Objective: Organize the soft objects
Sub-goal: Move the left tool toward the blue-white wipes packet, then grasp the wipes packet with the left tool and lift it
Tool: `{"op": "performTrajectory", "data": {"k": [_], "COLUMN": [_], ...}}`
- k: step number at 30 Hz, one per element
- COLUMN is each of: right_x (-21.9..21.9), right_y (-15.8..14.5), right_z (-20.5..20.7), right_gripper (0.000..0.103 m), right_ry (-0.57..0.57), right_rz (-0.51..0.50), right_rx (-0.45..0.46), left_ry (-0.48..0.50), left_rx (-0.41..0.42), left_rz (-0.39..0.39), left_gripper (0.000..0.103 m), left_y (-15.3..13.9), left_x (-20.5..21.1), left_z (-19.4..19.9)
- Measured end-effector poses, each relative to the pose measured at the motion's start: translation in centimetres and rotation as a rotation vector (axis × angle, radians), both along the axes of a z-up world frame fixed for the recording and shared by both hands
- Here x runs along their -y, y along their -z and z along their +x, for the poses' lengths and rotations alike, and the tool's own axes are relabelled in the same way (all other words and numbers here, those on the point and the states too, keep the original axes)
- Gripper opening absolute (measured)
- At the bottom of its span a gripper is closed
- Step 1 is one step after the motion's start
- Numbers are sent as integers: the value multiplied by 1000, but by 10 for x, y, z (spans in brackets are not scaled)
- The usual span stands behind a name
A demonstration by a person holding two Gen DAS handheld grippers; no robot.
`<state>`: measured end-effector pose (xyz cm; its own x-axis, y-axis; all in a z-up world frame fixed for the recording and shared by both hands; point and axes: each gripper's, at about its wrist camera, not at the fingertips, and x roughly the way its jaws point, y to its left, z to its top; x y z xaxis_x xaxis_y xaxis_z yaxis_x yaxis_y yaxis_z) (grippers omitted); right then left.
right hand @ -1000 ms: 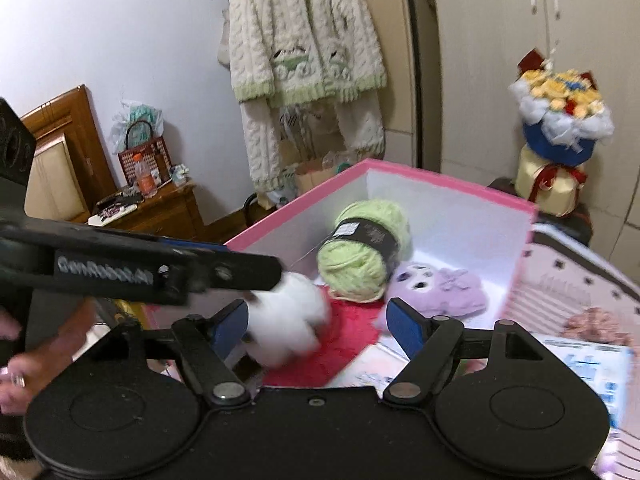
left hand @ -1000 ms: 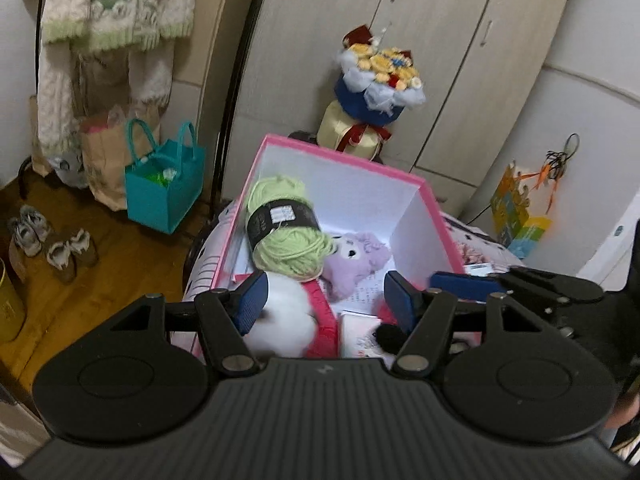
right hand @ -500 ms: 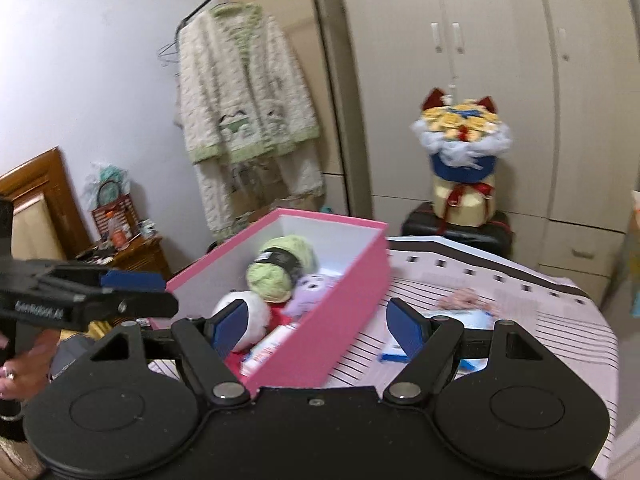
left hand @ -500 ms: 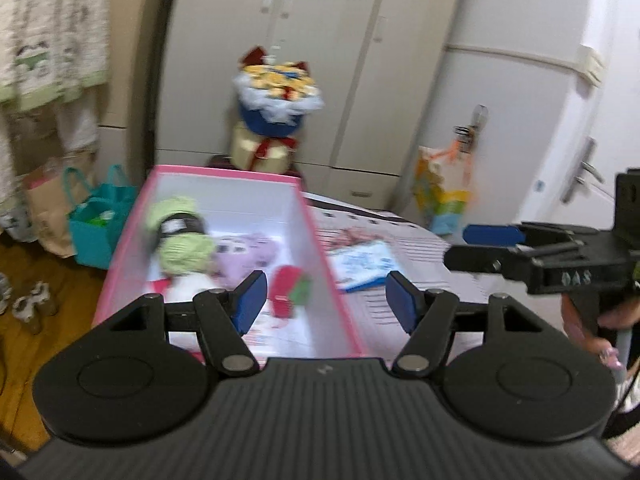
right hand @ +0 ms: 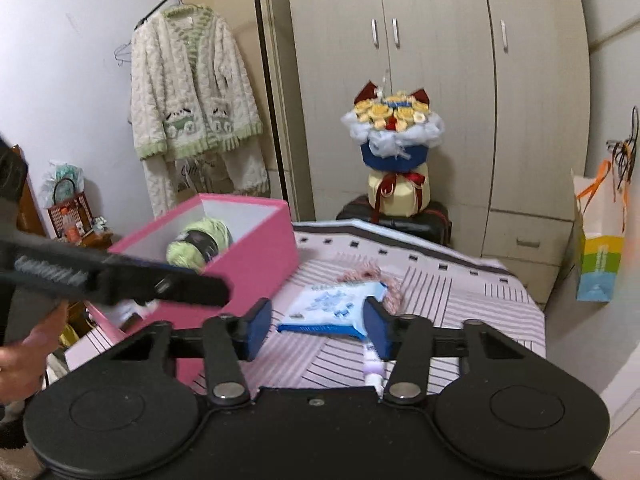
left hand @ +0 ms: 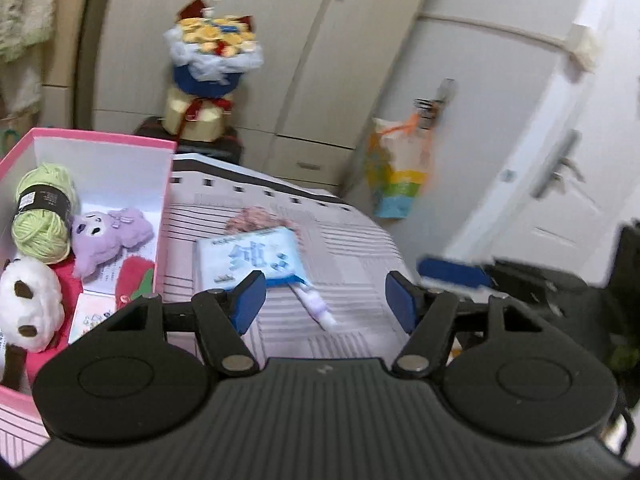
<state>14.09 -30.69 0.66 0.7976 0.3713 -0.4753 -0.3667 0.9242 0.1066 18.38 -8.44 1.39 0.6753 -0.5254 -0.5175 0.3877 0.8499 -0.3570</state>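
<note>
The left gripper [left hand: 326, 298] fills the lower part of its own view, held above the striped pink-and-white cloth-covered surface [left hand: 352, 248], its blue-padded fingers spread wide with nothing between them. The right gripper [right hand: 316, 328] is posed likewise in the lower middle of its view, jaws well apart and empty, aimed across the same surface toward the tall beige wardrobe [right hand: 436, 80]. In the right wrist view the left gripper's dark body crosses the left edge of the frame, with the person's hand [right hand: 28, 356] at the lower left.

A flat light-blue packet with blue print [left hand: 250, 258] lies on the surface in the middle of the left view, its long axis running roughly left to right. Touching its near edge, a small white-and-lilac tube [left hand: 316, 306] points toward the lower right. A pinkish knitted piece [left hand: 256, 218] lies just behind the packet.

The open pink cardboard box with a white inside [left hand: 166, 200] stands at the left of the left view. In it a light-green ball of yarn with a black label band [left hand: 42, 210] lies at the far left, a lilac plush toy [left hand: 110, 236] beside it, a white fluffy plush with brown spots [left hand: 28, 304] nearer the camera on something red, and a red plush piece with a green part [left hand: 134, 280] against the right wall. Some printed cards lie on the box floor.
</note>
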Motion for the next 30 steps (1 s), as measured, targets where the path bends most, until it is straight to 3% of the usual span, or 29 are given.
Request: {"op": "performTrajectory", "data": {"k": [6,10,18,19,22,24,27,30], "right_x": [4,2,-3,-3,-4,-3,-2,-5], "right_y": [39,63,89,91,97,100,104,104], "right_z": [46,84,131,134,142,143,145,141], "right_gripper": [49,49,50,52,75,74,55,28], "right_ry": [-36,-37,-56,-52,-12,1,-22,-26], "right_rz": [10,33,78,79,81,94,109,69], "right_rx": [-65,-132,-201,-209,-227,-218,-228,-214], "left_ry": [-152,-179,-242,-245,-254,-262,-264,-272], "left_rx": [-48,-107,-149,-153,-169,-170,-165,-157], "left_rz": [41,39,40,42,30,28,12,9], "left_gripper": [60,56,55,55,55,55,55,55], "left_y": [26,42,66,69,75,77,79,81], "left_x": [28,40,50,51,49,49,47,47], "left_z": [44,70,104,107,113,115,115,116]}}
